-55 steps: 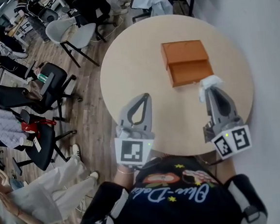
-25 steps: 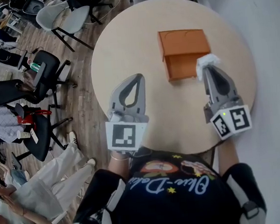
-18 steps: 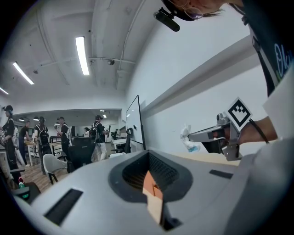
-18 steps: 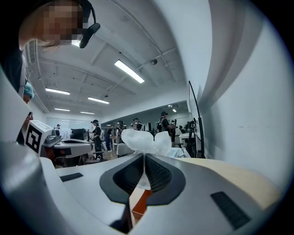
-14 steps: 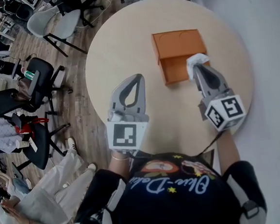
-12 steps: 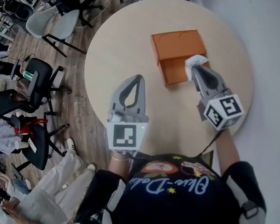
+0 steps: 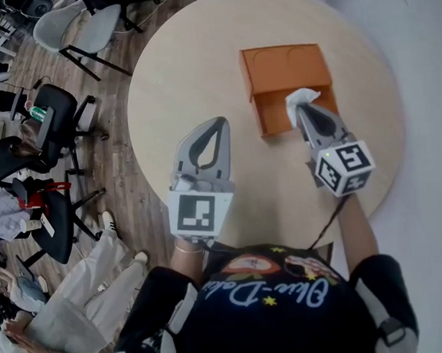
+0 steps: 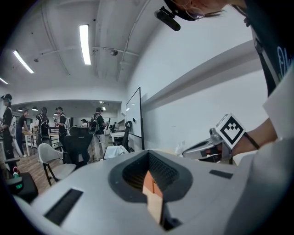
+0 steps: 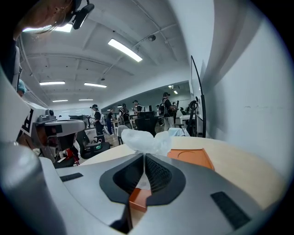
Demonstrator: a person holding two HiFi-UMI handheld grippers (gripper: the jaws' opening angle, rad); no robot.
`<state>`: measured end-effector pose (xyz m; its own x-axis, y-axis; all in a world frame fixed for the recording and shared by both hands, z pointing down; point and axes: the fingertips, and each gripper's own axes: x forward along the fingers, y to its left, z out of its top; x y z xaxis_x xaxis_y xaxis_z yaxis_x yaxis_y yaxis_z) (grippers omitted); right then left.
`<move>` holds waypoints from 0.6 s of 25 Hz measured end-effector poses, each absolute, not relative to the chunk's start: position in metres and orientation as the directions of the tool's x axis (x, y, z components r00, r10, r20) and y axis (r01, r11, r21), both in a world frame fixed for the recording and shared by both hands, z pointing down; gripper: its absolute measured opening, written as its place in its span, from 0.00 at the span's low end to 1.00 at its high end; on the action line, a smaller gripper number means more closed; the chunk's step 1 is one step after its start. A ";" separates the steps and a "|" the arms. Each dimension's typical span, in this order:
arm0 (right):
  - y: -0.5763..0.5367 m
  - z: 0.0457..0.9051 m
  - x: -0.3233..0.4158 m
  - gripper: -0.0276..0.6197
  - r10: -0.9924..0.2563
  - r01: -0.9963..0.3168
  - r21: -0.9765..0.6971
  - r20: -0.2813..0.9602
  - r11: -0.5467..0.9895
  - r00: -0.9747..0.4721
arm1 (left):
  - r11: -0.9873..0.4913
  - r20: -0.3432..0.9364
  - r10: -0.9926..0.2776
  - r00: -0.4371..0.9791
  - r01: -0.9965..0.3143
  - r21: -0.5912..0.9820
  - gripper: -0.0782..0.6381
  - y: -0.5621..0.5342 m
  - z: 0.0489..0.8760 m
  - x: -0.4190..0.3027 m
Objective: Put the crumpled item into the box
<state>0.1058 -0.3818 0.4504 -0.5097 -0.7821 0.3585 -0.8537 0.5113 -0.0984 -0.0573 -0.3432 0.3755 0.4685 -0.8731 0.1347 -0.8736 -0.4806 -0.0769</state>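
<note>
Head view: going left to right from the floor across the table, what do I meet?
Black office chair → left gripper → orange box. The right gripper, shut on the crumpled tissue, overlaps the box's right part, so I leave both unordered.

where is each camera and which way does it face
Head view: on the person's head, steeply down at table, orange box, both grippers, shirt.
Left gripper view: on left gripper, along its shut jaws into the room; forearm shows.
Right gripper view: on right gripper, along jaws pinching crumpled item, orange box beyond.
Shared: each gripper view shows the other gripper.
</note>
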 end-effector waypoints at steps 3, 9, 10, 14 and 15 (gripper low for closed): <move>-0.391 0.465 0.102 0.05 -0.761 -0.849 -0.080 0.405 0.523 -0.507 | -0.476 0.152 -0.874 0.462 -0.876 -0.070 0.09 -0.350 0.380 -0.061; -0.400 0.497 0.095 0.06 -0.726 -0.838 -0.040 0.480 0.544 -0.493 | -0.480 0.169 -0.869 0.465 -0.876 -0.054 0.09 -0.359 0.391 -0.064; -0.401 0.502 0.095 0.06 -0.720 -0.837 -0.034 0.490 0.547 -0.491 | -0.482 0.171 -0.867 0.467 -0.875 -0.055 0.09 -0.360 0.393 -0.064; -0.406 0.520 0.097 0.06 -0.705 -0.832 0.013 0.538 0.555 -0.462 | -0.487 0.180 -0.863 0.472 -0.872 -0.051 0.09 -0.363 0.398 -0.063; -0.407 0.524 0.098 0.06 -0.701 -0.828 0.028 0.549 0.561 -0.456 | -0.488 0.183 -0.862 0.472 -0.872 -0.050 0.09 -0.364 0.398 -0.063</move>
